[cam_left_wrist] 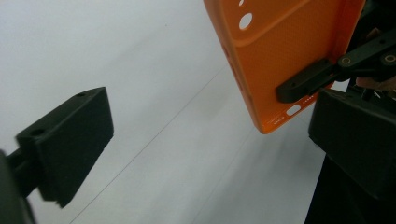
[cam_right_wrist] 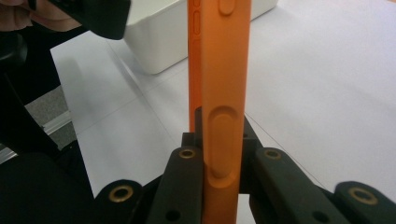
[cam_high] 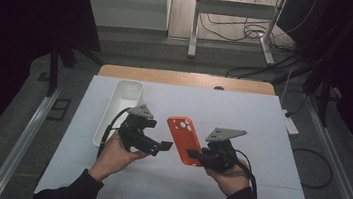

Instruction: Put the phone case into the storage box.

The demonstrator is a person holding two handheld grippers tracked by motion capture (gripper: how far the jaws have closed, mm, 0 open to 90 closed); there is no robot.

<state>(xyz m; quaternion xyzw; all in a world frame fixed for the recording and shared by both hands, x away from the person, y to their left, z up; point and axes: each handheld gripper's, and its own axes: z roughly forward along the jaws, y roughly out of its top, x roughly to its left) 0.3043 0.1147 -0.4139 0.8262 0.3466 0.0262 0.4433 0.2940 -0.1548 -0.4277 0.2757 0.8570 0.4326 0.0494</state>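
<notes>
A person sits at a table covered with a white sheet (cam_high: pixel 260 139), holding a two-jaw gripper in each hand. The right gripper (cam_high: pixel 197 155) has its jaws clamped on the lower edge of an orange phone case (cam_high: pixel 184 139), holding it up above the sheet near the table's middle. In the right gripper view the case (cam_right_wrist: pixel 223 107) stands on edge, squeezed between both black jaws. The left gripper (cam_high: pixel 161 147) sits just beside the case with its jaws spread wide, gripping nothing. A white rectangular bin (cam_high: pixel 123 98) rests on the sheet beyond the left hand (cam_high: pixel 116 155)
</notes>
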